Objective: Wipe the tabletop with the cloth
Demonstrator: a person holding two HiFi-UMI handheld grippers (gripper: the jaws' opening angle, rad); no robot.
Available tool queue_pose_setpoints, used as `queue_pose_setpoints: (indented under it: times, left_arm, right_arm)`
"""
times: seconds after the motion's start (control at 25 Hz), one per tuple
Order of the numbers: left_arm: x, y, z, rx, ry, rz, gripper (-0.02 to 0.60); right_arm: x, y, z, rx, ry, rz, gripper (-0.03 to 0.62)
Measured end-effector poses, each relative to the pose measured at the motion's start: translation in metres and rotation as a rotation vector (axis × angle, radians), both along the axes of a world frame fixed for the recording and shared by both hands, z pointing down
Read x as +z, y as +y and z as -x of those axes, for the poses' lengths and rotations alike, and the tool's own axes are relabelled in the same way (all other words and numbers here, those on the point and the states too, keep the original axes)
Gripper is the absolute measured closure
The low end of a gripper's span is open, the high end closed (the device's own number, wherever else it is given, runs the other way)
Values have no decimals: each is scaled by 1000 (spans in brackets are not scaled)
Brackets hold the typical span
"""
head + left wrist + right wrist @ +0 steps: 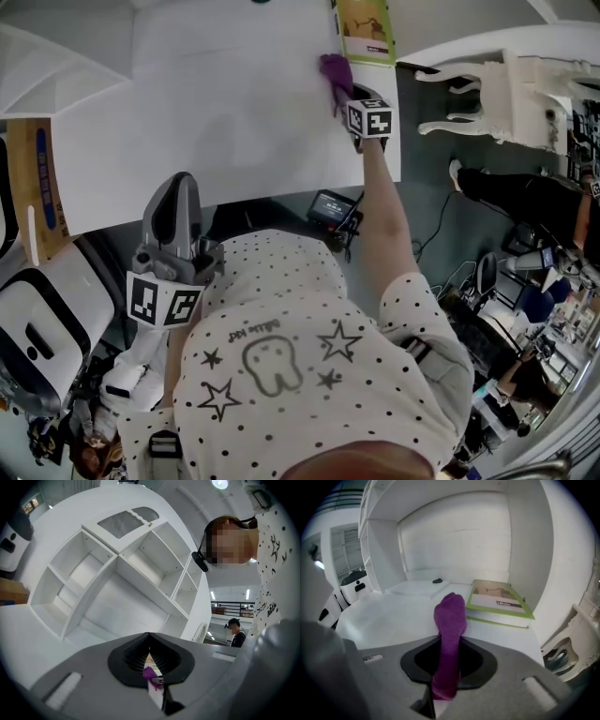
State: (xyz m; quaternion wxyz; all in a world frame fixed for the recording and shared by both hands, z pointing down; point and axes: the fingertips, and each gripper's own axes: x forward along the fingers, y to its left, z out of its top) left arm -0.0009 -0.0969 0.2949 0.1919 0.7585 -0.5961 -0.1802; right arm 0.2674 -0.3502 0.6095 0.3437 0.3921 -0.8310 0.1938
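A purple cloth [336, 70] hangs from my right gripper [345, 94], which is shut on it over the far right part of the white tabletop [216, 122]. In the right gripper view the cloth [450, 616] stands up out of the gripper [449, 667] above the tabletop [389, 616]. My left gripper [180, 187] is held near my body below the table's near edge. It points upward with its jaws together and nothing between them. In the left gripper view that gripper [150, 656] shows only a thin slit.
A green-edged book [366, 33] lies at the table's far right corner, just beyond the cloth; the book [497, 603] also shows in the right gripper view. A small dark object [437, 580] sits farther back. A white chair [487, 89] stands to the right. White shelving [117, 573] rises beyond the table.
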Motion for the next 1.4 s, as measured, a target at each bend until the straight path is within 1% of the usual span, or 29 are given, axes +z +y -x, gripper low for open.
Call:
queue_pose_setpoints:
  times: [0.12, 0.28, 0.4, 0.56, 0.68, 0.76, 0.84, 0.92, 0.96, 1.04, 1.12, 1.2, 1.28, 1.36, 1.4]
  left_arm:
    - [-2, -4, -1, 8, 0, 10, 586]
    - [2, -8, -8, 6, -4, 21, 588]
    - [5, -10, -16, 8, -5, 28, 586]
    - [3, -10, -19, 12, -8, 30, 586]
    - [2, -9, -21, 19, -10, 29, 586]
    - [3, -8, -20, 23, -10, 25, 586]
    - [3, -5, -18, 24, -7, 23, 586]
    - [4, -1, -14, 24, -5, 21, 588]
    - [4, -1, -13, 25, -4, 18, 586]
    - [3, -2, -12, 33, -2, 8, 586]
    - [2, -3, -15, 47, 2, 0, 586]
    - [0, -2, -18, 63, 7, -7, 586]
    - [-3, 0, -20, 74, 10, -13, 586]
    - [-4, 4, -20, 74, 9, -15, 586]
    - [-3, 6, -19, 70, 7, -14, 586]
  right_arm:
    - [-1, -2, -16, -16, -28, 12, 522]
    - [-1, -14, -49, 14, -12, 9, 522]
    - [1, -21, -86, 100, 5, 8, 522]
    - [-1, -24, -134, 237, 59, 8, 522]
    - [0, -24, -148, 288, 75, 12, 522]
    - [1, -24, -149, 311, 93, 14, 522]
    - [-4, -20, -144, 353, 116, 25, 522]
    - [-22, -7, -122, 380, 84, 7, 522]
    - [-35, 1, -102, 361, 44, -22, 522]
    - [-60, 23, -49, 268, -33, -84, 522]
    - [-78, 52, 11, 162, -95, -114, 522]
    - [-86, 81, 69, 88, -168, -101, 522]
    - [-86, 107, 124, 18, -229, -55, 522]
    - [-81, 130, 176, -84, -254, -7, 522]
    - [-76, 141, 199, -144, -248, 14, 522]
